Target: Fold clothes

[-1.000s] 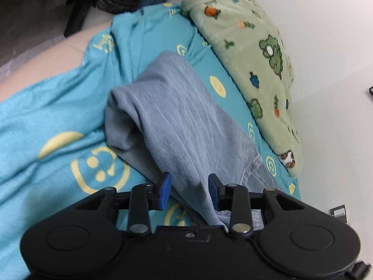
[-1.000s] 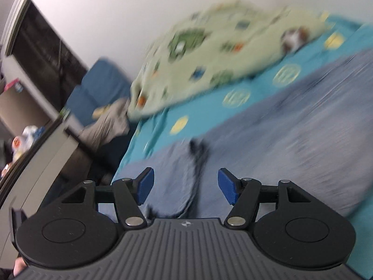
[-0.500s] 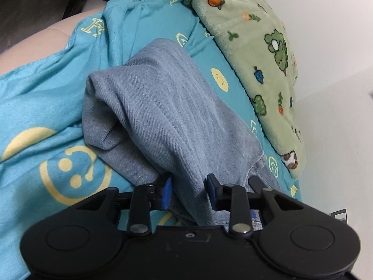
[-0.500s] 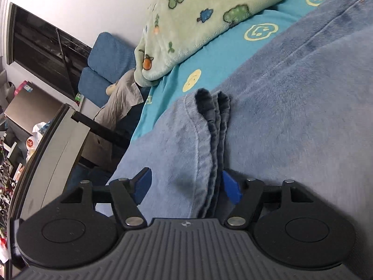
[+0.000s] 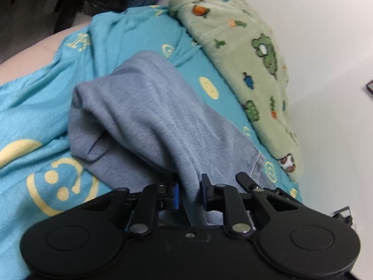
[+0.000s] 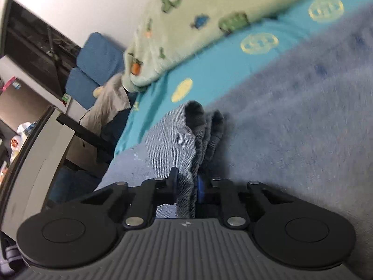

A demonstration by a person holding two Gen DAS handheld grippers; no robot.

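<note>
In the left wrist view, the left gripper (image 5: 188,192) has just been closing and now pinches a bunched edge of the blue-grey denim garment (image 5: 149,116) between its blue pads, the jaws narrow with cloth pressed between them. The garment lies in a folded heap on the turquoise smiley-print sheet (image 5: 35,121), running from the gripper toward the far left. A green fleece blanket (image 5: 244,53) with animal prints lies along the far right of the bed, against the white wall (image 5: 326,35). In the right wrist view, the right gripper (image 6: 187,187) has likewise just been closing and clamps a thick, layered fold of the same denim, whose hem stands up just beyond the fingers. The rest of the denim spreads to the right over the sheet, with the fleece blanket beyond it and blue cushions (image 6: 93,67) at the far left.
</note>
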